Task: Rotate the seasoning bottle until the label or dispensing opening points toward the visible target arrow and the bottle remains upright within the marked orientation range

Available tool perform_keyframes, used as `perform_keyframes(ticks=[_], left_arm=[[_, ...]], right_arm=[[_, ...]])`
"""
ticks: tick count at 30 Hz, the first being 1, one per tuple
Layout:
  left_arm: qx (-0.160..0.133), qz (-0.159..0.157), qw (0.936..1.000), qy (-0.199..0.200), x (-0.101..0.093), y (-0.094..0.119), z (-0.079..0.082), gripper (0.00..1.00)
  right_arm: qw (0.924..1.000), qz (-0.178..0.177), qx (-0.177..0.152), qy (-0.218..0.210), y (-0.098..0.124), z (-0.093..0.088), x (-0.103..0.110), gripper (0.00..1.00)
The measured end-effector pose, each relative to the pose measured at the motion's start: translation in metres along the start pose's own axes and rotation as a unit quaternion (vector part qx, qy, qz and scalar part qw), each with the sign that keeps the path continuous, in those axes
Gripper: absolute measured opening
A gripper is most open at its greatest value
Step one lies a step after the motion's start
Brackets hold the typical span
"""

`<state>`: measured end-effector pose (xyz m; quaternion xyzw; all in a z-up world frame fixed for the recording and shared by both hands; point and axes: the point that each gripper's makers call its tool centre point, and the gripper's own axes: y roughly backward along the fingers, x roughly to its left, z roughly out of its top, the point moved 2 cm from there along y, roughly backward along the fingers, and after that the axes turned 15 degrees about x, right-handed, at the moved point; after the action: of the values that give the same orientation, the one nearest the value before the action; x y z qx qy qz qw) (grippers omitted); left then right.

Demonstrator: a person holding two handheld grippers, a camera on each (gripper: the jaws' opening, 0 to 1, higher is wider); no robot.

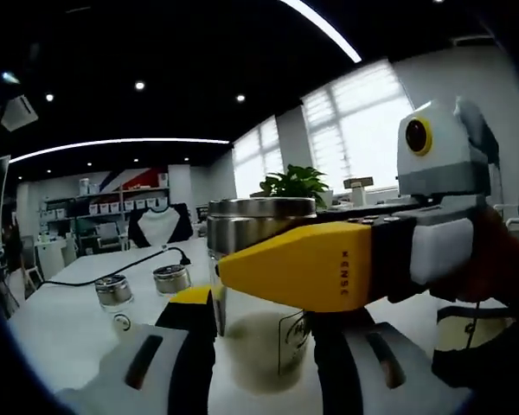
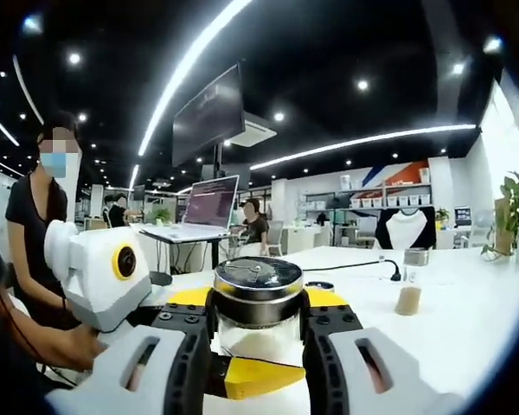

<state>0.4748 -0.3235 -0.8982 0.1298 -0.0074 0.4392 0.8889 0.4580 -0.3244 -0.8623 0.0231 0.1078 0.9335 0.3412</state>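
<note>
The seasoning bottle [image 2: 259, 313] stands upright on the white table [image 2: 467, 320], at the bottom centre of the right gripper view: a clear glass jar with a steel lid and pale powder in its lower part. The right gripper [image 2: 259, 346] closes its two black jaws on the glass body just under the lid, one jaw at each side. In the left gripper view the same bottle [image 1: 261, 294] is at the lower centre, and the left gripper [image 1: 261, 346] also has its jaws on both sides of the glass, gripping it lower down. The yellow finger of the right gripper [image 1: 307, 264] crosses in front of the bottle from the right of that frame. At the left of the left gripper view, two small jars [image 1: 143, 287] with steel lids stand near a black cable [image 1: 112, 270]. At the right of the right gripper view, a small bottle [image 2: 407, 296] stands apart on the table. A laptop [image 2: 199, 207] is in the middle left.
</note>
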Motion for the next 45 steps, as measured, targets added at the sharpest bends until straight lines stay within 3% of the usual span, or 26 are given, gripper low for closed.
perform_keyframes(ticks=[3, 4, 7, 10, 11, 19, 24, 28, 30, 32, 35, 41, 45], left_arm=[[-0.009, -0.016, 0.9998, -0.006, -0.002, -0.001, -0.001, 0.45], [-0.033, -0.035, 0.9988, 0.011, -0.004, 0.0, 0.004, 0.45], [-0.033, -0.057, 0.9973, 0.032, -0.005, -0.001, 0.005, 0.44], [-0.037, -0.046, 0.9982, 0.008, -0.006, -0.004, 0.004, 0.45], [-0.027, -0.037, 0.9989, 0.003, -0.004, -0.005, 0.001, 0.46], [-0.013, -0.022, 0.9997, 0.003, 0.004, -0.008, -0.005, 0.64], [0.002, 0.003, 1.0, 0.006, 0.016, -0.009, -0.009, 0.82], [0.01, -0.002, 0.9998, 0.018, 0.02, -0.01, -0.011, 0.93], [0.033, -0.022, 0.9986, 0.036, 0.017, -0.01, -0.019, 0.9], [0.017, -0.023, 0.9978, 0.059, 0.022, -0.01, -0.015, 1.0], [0.024, -0.008, 0.999, 0.038, 0.025, -0.009, -0.014, 1.0], [0.013, -0.008, 0.9989, 0.044, 0.027, -0.005, -0.009, 1.0], [0.022, -0.003, 0.9992, 0.034, 0.029, -0.006, -0.013, 0.96]], right_arm=[[0.9996, -0.001, 0.028, -0.003, 0.001, -0.001, -0.003, 0.37], [0.9998, 0.002, 0.022, 0.003, 0.002, 0.001, -0.004, 0.36], [0.9998, 0.005, 0.018, -0.007, 0.004, 0.002, -0.01, 0.36], [0.9997, 0.004, 0.021, -0.008, 0.002, 0.002, -0.015, 0.36], [0.9998, -0.003, 0.02, -0.005, 0.002, 0.002, -0.018, 0.36], [0.9994, -0.021, 0.024, -0.015, -0.003, -0.002, -0.043, 0.36], [0.9984, -0.028, 0.023, -0.045, -0.011, -0.002, -0.073, 0.36], [0.9983, -0.037, 0.027, -0.037, -0.016, -0.002, -0.087, 0.36], [0.9983, -0.039, 0.028, -0.032, -0.019, -0.002, -0.094, 0.36], [0.998, -0.045, 0.033, -0.03, -0.024, -0.004, -0.103, 0.36], [0.9976, -0.049, 0.041, -0.027, -0.032, -0.009, -0.114, 0.36], [0.9967, -0.059, 0.053, -0.013, -0.044, -0.014, -0.128, 0.36], [0.9967, -0.062, 0.051, -0.015, -0.048, -0.014, -0.135, 0.36]])
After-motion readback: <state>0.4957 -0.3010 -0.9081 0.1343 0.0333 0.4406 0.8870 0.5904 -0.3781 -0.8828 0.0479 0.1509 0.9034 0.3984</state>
